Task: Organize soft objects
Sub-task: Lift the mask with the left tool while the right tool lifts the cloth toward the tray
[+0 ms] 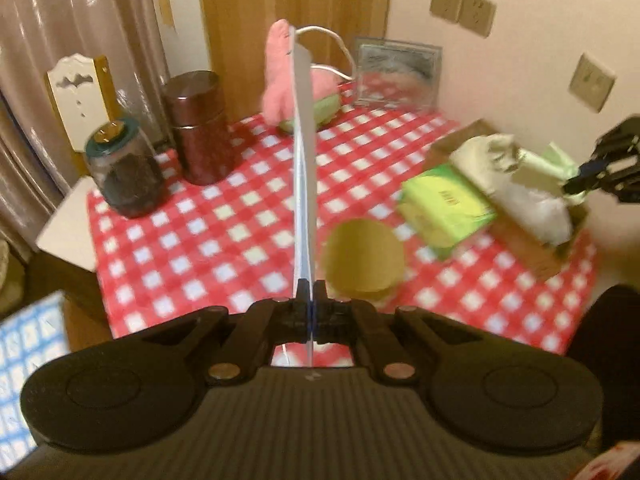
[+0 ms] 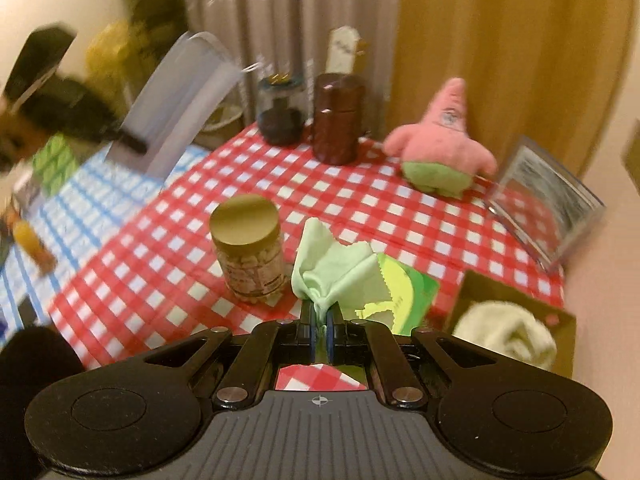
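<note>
My left gripper is shut on a pale blue-white face mask, seen edge-on above the red checked table. In the right wrist view the mask hangs blurred at the left, off the left gripper. My right gripper is shut on a crumpled light green cloth, held over the table near a cardboard box that holds a white cloth. A pink starfish plush stands at the back of the table. The left wrist view shows the right gripper over the box.
A gold-lidded jar stands just left of the green cloth. A green tissue pack lies beside the box. A brown canister and a dark-filled glass jar stand at the back, a clear frame by the wall.
</note>
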Demonstrator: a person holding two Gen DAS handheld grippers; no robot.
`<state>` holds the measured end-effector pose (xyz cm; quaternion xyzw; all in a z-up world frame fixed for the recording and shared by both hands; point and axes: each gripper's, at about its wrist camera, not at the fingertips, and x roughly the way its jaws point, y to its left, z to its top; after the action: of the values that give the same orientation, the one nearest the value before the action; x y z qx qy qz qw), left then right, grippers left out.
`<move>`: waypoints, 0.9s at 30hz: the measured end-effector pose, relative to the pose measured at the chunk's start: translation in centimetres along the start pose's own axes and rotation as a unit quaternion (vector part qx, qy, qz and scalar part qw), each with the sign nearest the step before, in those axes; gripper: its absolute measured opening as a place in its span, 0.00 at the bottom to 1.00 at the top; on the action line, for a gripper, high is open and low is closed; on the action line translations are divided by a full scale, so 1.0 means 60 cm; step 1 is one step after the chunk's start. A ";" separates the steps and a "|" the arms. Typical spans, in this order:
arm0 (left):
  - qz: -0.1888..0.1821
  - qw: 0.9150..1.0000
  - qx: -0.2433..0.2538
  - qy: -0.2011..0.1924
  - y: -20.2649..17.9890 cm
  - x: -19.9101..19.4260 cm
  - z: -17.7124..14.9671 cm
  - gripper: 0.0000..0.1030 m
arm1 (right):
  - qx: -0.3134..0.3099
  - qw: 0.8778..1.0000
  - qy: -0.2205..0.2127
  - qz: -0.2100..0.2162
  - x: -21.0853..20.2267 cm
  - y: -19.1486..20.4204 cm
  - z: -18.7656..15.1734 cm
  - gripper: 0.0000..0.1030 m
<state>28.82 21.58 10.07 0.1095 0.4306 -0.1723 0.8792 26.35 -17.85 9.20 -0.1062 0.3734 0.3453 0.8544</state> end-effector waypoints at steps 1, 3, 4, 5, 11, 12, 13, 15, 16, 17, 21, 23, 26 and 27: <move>-0.009 1.000 -0.009 -0.002 -0.012 -0.011 0.000 0.01 | 0.011 1.000 -0.006 -0.003 -0.012 -0.004 -0.008 0.05; -0.030 0.999 -0.023 -0.006 -0.041 -0.030 -0.002 0.01 | 0.037 0.999 -0.019 -0.010 -0.040 -0.016 -0.026 0.05; -0.040 0.999 -0.028 -0.010 -0.054 -0.037 -0.002 0.01 | 0.051 0.998 -0.025 -0.011 -0.052 -0.022 -0.036 0.05; -0.050 0.998 -0.035 -0.012 -0.069 -0.044 -0.002 0.01 | 0.059 0.998 -0.031 -0.014 -0.063 -0.027 -0.044 0.05; -0.101 0.992 -0.066 -0.037 -0.154 -0.056 -0.004 0.01 | 0.113 0.991 -0.068 -0.030 -0.128 -0.056 -0.098 0.05; -0.105 0.991 -0.071 -0.040 -0.167 -0.054 -0.005 0.01 | 0.122 0.989 -0.073 -0.034 -0.137 -0.060 -0.107 0.05; -0.111 0.990 -0.076 -0.045 -0.182 -0.051 -0.004 0.01 | 0.131 0.987 -0.078 -0.041 -0.147 -0.065 -0.116 0.05; -0.120 0.988 -0.084 -0.043 -0.205 -0.040 -0.003 0.01 | 0.144 0.984 -0.088 -0.058 -0.161 -0.070 -0.130 0.05; -0.125 0.987 -0.090 -0.042 -0.218 -0.034 -0.003 0.01 | 0.154 0.982 -0.091 -0.067 -0.167 -0.075 -0.138 0.05; -0.131 0.986 -0.097 -0.043 -0.230 -0.028 -0.002 0.01 | 0.161 0.980 -0.094 -0.075 -0.174 -0.079 -0.145 0.05; -0.146 0.981 -0.115 -0.052 -0.279 -0.006 0.000 0.01 | 0.187 0.972 -0.099 -0.097 -0.191 -0.101 -0.176 0.05; -0.160 0.978 -0.124 -0.051 -0.306 0.010 0.004 0.01 | 0.198 0.970 -0.097 -0.101 -0.196 -0.110 -0.191 0.05; -0.182 0.973 -0.130 -0.050 -0.350 0.036 0.014 0.01 | 0.210 0.967 -0.094 -0.108 -0.199 -0.125 -0.213 0.05; -0.189 0.972 -0.132 -0.049 -0.364 0.045 0.019 0.01 | 0.214 0.966 -0.093 -0.108 -0.200 -0.130 -0.219 0.05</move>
<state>22.51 0.61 7.63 -0.1001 0.4187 -0.2822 0.8573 18.36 -35.51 7.93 0.0716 0.3437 0.1714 0.9205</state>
